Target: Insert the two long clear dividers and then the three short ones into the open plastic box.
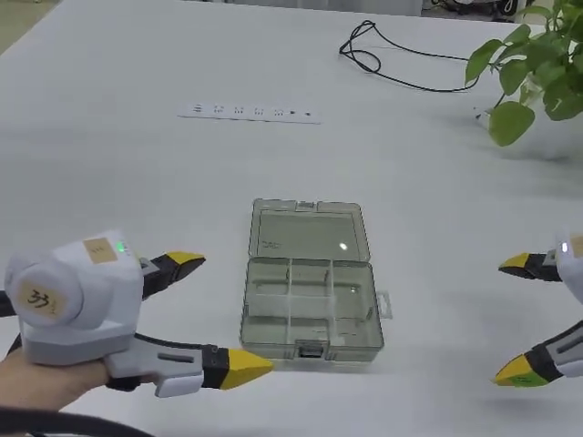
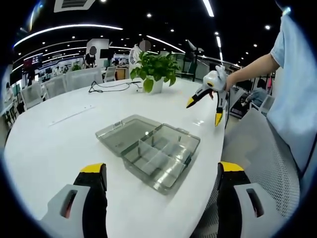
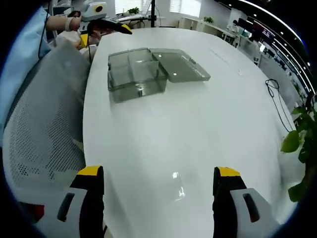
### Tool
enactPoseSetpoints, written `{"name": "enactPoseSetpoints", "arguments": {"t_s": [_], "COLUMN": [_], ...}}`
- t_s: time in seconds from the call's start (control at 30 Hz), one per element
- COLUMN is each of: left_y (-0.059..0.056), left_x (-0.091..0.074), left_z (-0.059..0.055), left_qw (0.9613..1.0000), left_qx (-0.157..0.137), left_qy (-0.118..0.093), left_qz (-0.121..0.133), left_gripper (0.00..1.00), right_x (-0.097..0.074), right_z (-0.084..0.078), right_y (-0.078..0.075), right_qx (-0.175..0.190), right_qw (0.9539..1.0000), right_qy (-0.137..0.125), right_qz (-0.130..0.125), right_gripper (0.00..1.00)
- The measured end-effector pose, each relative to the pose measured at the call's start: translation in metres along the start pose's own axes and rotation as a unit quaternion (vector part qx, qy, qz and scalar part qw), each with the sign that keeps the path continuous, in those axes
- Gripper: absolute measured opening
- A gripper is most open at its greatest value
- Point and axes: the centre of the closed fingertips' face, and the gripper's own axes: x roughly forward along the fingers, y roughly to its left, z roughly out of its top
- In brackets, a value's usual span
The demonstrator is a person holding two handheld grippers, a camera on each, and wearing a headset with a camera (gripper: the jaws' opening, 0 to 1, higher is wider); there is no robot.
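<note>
1. You hold both grippers off the white table [image 1: 437,200], one on either side of the open plastic box [image 1: 310,305], neither touching it.
2. The box is smoky, see-through plastic and sits near the table's front edge. Its hinged lid [image 1: 308,232] is laid flat on the tabletop behind the tray, and a small latch [image 1: 310,349] sits at the middle of the front wall.
3. Clear dividers [image 1: 290,300] stand upright inside the tray and split it into compartments. Their exact number is hard to tell through the glare.
4. Your left gripper [image 1: 228,314] hovers just beside the box's left wall with its yellow-tipped jaws spread wide and nothing between them.
5. Your right gripper [image 1: 508,319] hangs well apart from the box's right side, its jaws likewise wide apart and empty.
6. Farther back on the table lie a white power strip [image 1: 248,113] and a looped black cable [image 1: 383,59], with a leafy potted plant [image 1: 533,64] at the far right.
</note>
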Motion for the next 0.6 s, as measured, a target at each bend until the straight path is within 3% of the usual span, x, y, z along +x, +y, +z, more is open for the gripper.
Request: {"name": "enactPoseSetpoints", "arguments": {"t_s": [0.1,0.2,0.27,0.6], "left_y": [0.001,0.001,0.001,0.006], "left_x": [-0.001,-0.003,-0.004,-0.014], "left_z": [0.000,-0.001,-0.002,-0.008], "left_qw": [1.0000,1.0000,1.0000,0.9998], "left_qx": [0.000,-0.002,-0.002,-0.010], "left_qy": [0.000,0.002,0.003,0.002], "left_qz": [0.002,0.004,0.005,0.019], "left_gripper": [0.94,0.94,0.93,0.92], "right_x": [0.001,0.003,0.006,0.016], "right_z": [-0.013,-0.030,-0.037,-0.036], "right_y": [-0.001,-0.011,-0.015,-0.012], "right_qx": [-0.010,-0.023,-0.024,-0.070], "right_qw": [0.9996,0.9984,0.9977,0.9923], "right_qy": [0.025,0.050,0.063,0.097], "right_qz": [0.005,0.009,0.009,0.030], "right_gripper": [0.86,0.71,0.68,0.51]}}
